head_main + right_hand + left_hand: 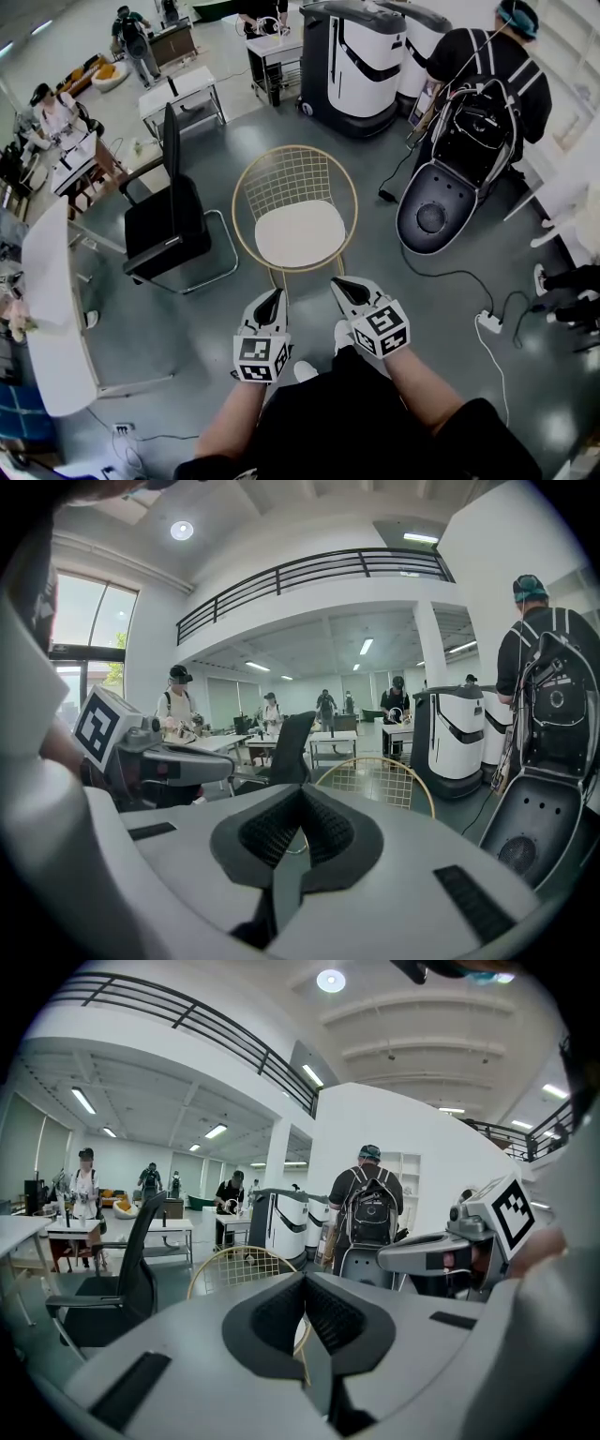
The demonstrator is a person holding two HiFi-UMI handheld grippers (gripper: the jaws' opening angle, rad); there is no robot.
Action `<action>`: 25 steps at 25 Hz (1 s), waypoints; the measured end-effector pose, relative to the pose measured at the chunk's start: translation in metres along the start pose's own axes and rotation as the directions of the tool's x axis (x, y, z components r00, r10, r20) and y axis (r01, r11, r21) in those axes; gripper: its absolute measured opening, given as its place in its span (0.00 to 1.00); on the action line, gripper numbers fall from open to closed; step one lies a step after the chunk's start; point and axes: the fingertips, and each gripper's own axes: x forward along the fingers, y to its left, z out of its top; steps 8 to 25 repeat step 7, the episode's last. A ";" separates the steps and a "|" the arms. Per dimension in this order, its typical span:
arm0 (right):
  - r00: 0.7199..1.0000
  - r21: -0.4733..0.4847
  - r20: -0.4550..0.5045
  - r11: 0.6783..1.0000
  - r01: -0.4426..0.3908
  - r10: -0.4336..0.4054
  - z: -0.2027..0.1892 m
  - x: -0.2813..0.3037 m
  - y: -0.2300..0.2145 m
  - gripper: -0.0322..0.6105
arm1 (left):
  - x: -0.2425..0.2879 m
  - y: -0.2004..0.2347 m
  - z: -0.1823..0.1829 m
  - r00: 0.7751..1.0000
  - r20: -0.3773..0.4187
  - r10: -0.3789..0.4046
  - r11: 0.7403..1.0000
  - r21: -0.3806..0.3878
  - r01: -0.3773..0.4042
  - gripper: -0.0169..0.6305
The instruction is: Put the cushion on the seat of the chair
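Note:
A gold wire chair (pixel 295 202) stands on the grey floor in front of me, and a round white cushion (pixel 301 234) lies on its seat. Its mesh back shows beyond the jaws in the left gripper view (pixel 242 1266) and in the right gripper view (pixel 380 782). My left gripper (pixel 273 296) hangs just short of the chair's front edge, shut with nothing in it. My right gripper (pixel 344 285) is beside it, also shut and empty. Neither one touches the chair or the cushion.
A black office chair (pixel 167 220) stands left of the gold chair, and a white table (pixel 52 314) is further left. A person with a backpack (pixel 487 89) stands at the right by a dark round robot base (pixel 433 217). Cables and a power strip (pixel 489 322) lie on the floor.

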 end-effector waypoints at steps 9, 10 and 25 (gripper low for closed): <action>1.000 0.008 -0.002 1.000 -0.001 0.001 -0.002 -0.001 -0.003 0.07 | 0.000 -0.002 -0.002 1.000 -0.009 0.006 1.000 -0.003 -0.006 0.05; 1.000 0.008 -0.002 1.000 -0.001 0.001 -0.002 -0.001 -0.003 0.07 | 0.000 -0.002 -0.002 1.000 -0.009 0.006 1.000 -0.003 -0.006 0.05; 1.000 0.008 -0.002 1.000 -0.001 0.001 -0.002 -0.001 -0.003 0.07 | 0.000 -0.002 -0.002 1.000 -0.009 0.006 1.000 -0.003 -0.006 0.05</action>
